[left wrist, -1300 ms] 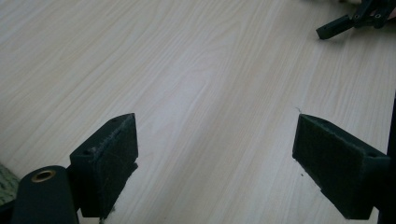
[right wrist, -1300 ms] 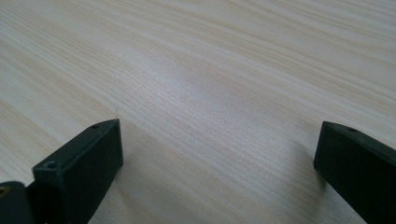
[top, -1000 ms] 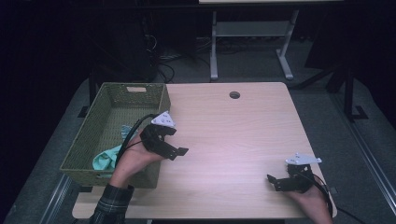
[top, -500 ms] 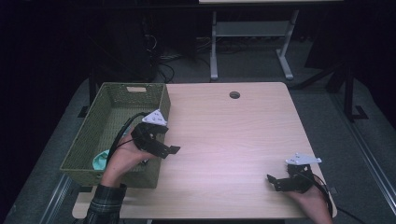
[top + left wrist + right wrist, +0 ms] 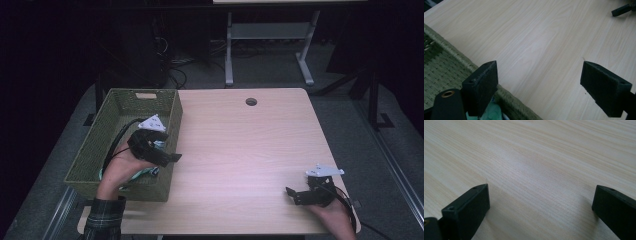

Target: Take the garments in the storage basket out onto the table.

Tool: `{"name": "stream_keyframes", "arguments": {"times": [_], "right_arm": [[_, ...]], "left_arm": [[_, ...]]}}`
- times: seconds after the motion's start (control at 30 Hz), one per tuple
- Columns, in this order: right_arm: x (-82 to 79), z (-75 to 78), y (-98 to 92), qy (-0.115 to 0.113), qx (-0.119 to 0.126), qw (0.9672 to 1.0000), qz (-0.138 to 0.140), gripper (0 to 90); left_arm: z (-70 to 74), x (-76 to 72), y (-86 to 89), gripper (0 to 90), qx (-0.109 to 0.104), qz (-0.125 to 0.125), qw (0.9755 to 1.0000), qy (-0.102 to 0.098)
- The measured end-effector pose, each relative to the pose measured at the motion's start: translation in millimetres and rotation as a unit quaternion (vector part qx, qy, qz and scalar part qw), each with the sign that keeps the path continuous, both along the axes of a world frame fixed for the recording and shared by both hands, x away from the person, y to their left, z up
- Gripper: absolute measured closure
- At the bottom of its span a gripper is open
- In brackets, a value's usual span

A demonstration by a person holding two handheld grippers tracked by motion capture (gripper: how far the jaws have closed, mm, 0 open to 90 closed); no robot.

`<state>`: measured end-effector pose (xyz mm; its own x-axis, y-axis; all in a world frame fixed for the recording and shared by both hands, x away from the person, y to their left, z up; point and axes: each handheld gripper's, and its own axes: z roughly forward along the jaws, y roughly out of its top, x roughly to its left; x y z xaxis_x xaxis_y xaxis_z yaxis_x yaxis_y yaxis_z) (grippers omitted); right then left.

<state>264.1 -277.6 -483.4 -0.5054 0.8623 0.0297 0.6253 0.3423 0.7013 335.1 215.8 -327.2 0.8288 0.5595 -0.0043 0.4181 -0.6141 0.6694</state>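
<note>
Your left gripper [image 5: 167,157] hangs over the green basket [image 5: 90,160] rim, jaws wide apart. Your right gripper [image 5: 295,195] rests on the bench [image 5: 240,150], jaws apart too.

I work in a dim lab. My bare wooden table [image 5: 240,150] stands on grey carpet [image 5: 270,70]. Cables [image 5: 172,65] trail behind it.

No writing, label, brand, number or sign can be read anywhere here. The pale wooden desk [image 5: 240,150] bears only its grain, the green woven basket [image 5: 100,145] carries no tag with legible print, and the black tongs show plain unmarked surfaces in both gripper views. The crumpled teal and white material [image 5: 495,112] inside the basket is too blurred to tell.
</note>
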Motion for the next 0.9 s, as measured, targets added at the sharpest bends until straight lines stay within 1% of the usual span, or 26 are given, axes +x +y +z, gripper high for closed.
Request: {"name": "stream_keyframes", "arguments": {"times": [0.1,0.13,0.27,0.33,0.37,0.4,0.5,0.57,0.63,0.67,0.7,0.9], "right_arm": [[0.0,0.0,0.0,0.0,0.0,1.0,0.0,0.8],[0.0,0.0,0.0,0.0,0.0,1.0,0.0,0.8],[0.0,0.0,0.0,0.0,0.0,1.0,0.0,0.9],[0.0,0.0,0.0,0.0,0.0,1.0,0.0,0.8],[0.0,0.0,0.0,0.0,0.0,1.0,0.0,0.8],[0.0,0.0,0.0,0.0,0.0,1.0,0.0,0.8],[0.0,0.0,0.1,0.0,0.0,1.0,0.001,0.8],[-0.1,0.0,0.1,0.0,0.0,1.0,0.002,0.8],[-0.1,0.0,0.1,0.0,0.0,1.0,0.003,0.8],[-0.1,0.0,0.1,0.0,0.0,1.0,0.003,0.9],[-0.1,0.0,0.1,0.0,0.0,1.0,0.003,0.9],[-0.2,0.0,0.3,0.0,0.001,1.0,0.003,0.8]], "left_arm": [[0.5,0.2,5.3,13.9,0.003,0.006,1.0,-0.001],[0.4,0.5,9.0,13.9,0.007,0.012,0.9999,-0.001],[0.1,0.6,14.5,13.9,0.009,0.021,0.9997,0.001],[0.3,1.1,18.2,13.9,0.015,0.022,0.9996,0.001],[-0.1,0.7,19.5,13.9,0.013,0.027,0.9995,0.003],[-0.6,1.1,22.9,13.9,0.016,0.03,0.9994,0.004],[-1.4,1.4,26.1,13.9,0.021,0.032,0.9993,0.006],[-1.9,1.9,31.4,13.9,0.029,0.035,0.9989,0.007],[-1.9,1.8,35.2,13.9,0.03,0.041,0.9987,0.007],[-2.0,1.9,39.8,14.0,0.03,0.048,0.9984,0.006],[-2.0,1.9,39.8,14.1,0.03,0.048,0.9984,0.006],[-3.8,2.3,53.3,14.1,0.035,0.06,0.9975,0.008]]}}
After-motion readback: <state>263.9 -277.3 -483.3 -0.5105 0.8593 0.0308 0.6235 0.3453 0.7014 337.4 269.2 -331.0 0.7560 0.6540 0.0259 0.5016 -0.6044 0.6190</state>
